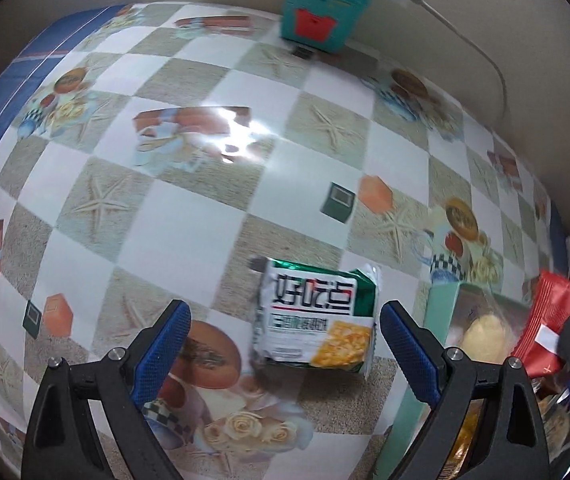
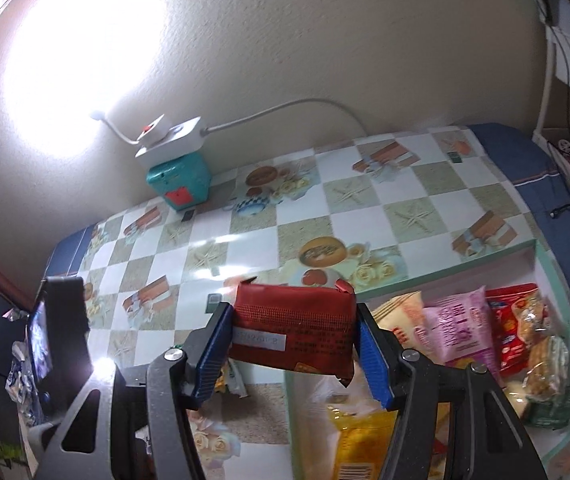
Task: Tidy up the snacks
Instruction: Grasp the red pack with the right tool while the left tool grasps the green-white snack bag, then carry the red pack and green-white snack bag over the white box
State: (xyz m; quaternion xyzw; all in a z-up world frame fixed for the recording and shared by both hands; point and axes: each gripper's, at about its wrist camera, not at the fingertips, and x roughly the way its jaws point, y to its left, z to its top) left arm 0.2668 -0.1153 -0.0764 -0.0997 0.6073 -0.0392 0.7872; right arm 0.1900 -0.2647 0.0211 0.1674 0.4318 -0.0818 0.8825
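A red snack packet is clamped between the blue pads of the right gripper, held in the air above the near left corner of a mint-green box. The packet lies crosswise, with a white label strip on its lower left. The box is the landmark for the rest. Inside it lie several snacks: a pink packet towards the far side, a red bag to the right of that, clear-wrapped biscuits at the right wall, and a yellow packet nearest the camera.

Left of the box, flat on the counter, lies a green and white cracker packet with Chinese lettering. The left gripper hovers over it with its jaws wide and nothing held; the packet sits between the two pads but nearer the right one, and neither touches it. In the left wrist view the red packet shows over the box's edge.

The counter is covered with a checked cloth printed with starfish and roses. Far beyond the box, against the wall, stands a small teal case with a red patch, and a white power strip rests on top of it.
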